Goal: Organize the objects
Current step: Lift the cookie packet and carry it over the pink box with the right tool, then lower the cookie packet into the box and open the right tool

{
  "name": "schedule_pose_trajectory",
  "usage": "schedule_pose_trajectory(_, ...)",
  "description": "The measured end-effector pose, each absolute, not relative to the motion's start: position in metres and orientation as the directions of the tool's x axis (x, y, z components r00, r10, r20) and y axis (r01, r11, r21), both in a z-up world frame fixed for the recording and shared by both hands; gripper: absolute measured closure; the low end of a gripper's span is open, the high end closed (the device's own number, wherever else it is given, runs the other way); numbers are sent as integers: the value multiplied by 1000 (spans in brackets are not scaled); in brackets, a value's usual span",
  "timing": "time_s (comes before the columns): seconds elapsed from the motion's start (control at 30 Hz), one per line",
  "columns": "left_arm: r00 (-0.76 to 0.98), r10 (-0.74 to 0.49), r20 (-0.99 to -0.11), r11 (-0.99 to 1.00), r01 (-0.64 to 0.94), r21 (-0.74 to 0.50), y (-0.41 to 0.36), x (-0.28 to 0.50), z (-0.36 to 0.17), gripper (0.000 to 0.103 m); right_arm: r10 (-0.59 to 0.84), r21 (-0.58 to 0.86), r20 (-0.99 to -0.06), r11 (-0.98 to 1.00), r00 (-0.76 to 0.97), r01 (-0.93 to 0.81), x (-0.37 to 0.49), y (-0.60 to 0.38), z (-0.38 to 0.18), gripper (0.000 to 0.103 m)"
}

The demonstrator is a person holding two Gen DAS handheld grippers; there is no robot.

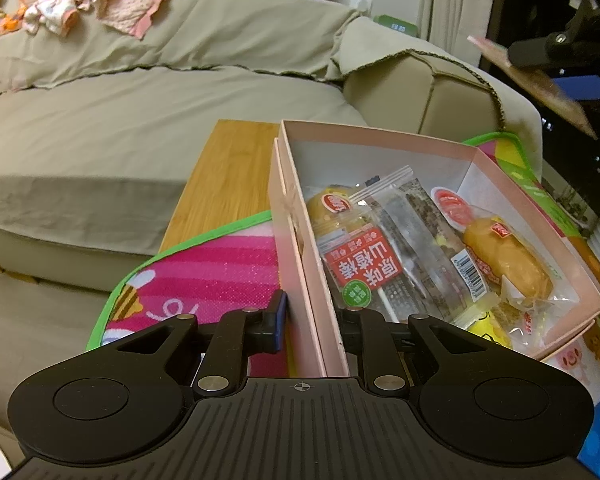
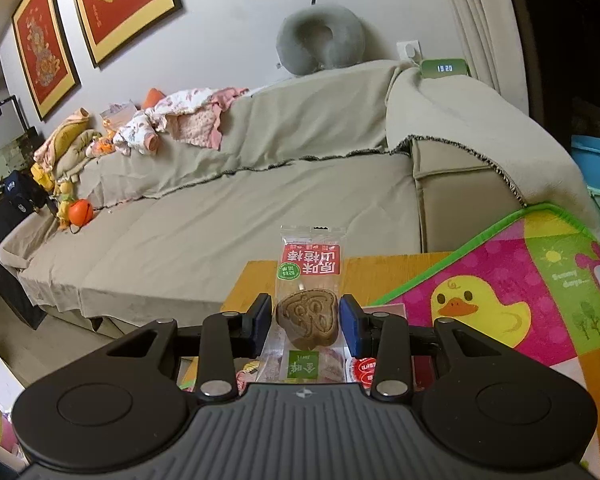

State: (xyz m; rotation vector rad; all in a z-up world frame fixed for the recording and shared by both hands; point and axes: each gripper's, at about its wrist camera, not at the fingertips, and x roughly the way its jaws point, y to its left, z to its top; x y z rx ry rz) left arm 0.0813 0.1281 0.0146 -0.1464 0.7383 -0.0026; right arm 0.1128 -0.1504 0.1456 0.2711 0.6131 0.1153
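**Snack Sorting: Box Wall Gripped, Cookie Between Pads**

Left tool (image 1: 314, 322): pinching near wall of pink box (image 1: 296, 240), one pad outside, one inside. Box on play mat (image 1: 220, 272) over counter (image 1: 228, 176). Inside: clear packet (image 1: 380, 256) with red label reading 原味山楂棒, two wrapped golden cakes (image 1: 504, 256).

Right tool (image 2: 305, 318): blue pads spread either side of brown embossed cookie (image 2: 307, 318) in clear wrapper; contact not discernible. Green label below, text illegible. Second 原味山楂棒 packet (image 2: 311, 258) just beyond. Clock (image 2: 445, 68) reads 19:20.
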Motion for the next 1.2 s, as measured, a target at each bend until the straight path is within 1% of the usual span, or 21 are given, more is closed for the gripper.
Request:
schedule_pose_trajectory(0.27, 740, -55, -670, 990, -48, -134, 128, 81, 14, 84, 209, 303, -573, 952, 792, -32, 119, -145, 133, 66)
schedule_pose_trajectory(0.37, 741, -56, -670, 990, -47, -134, 129, 81, 14, 84, 214, 296, -580, 954, 786, -41, 120, -140, 130, 64)
schedule_pose_trajectory(0.43, 741, -58, -669, 990, -45, -135, 128, 81, 14, 84, 207, 286, -581, 957, 787, -41, 120, -138, 128, 61)
schedule_pose_trajectory(0.5, 741, -60, -669, 990, -43, -136, 129, 81, 14, 83, 201, 282, -578, 959, 791, -38, 120, -137, 128, 53)
schedule_pose_trajectory(0.53, 741, -61, -669, 990, -42, -137, 129, 81, 14, 83, 199, 281, -576, 959, 793, -36, 119, -137, 127, 52)
schedule_pose_trajectory(0.87, 741, -60, -668, 990, -43, -136, 129, 81, 14, 83, 170, 272, -594, 962, 786, -2, 113, -147, 120, 43)
schedule_pose_trajectory(1.13, 740, -61, -670, 990, -43, -137, 129, 81, 14, 83, 159, 274, -613, 962, 774, 20, 107, -159, 110, 42)
schedule_pose_trajectory(1.2, 738, -62, -672, 990, -42, -137, 129, 81, 14, 83, 158, 271, -615, 962, 772, 18, 105, -160, 109, 40)
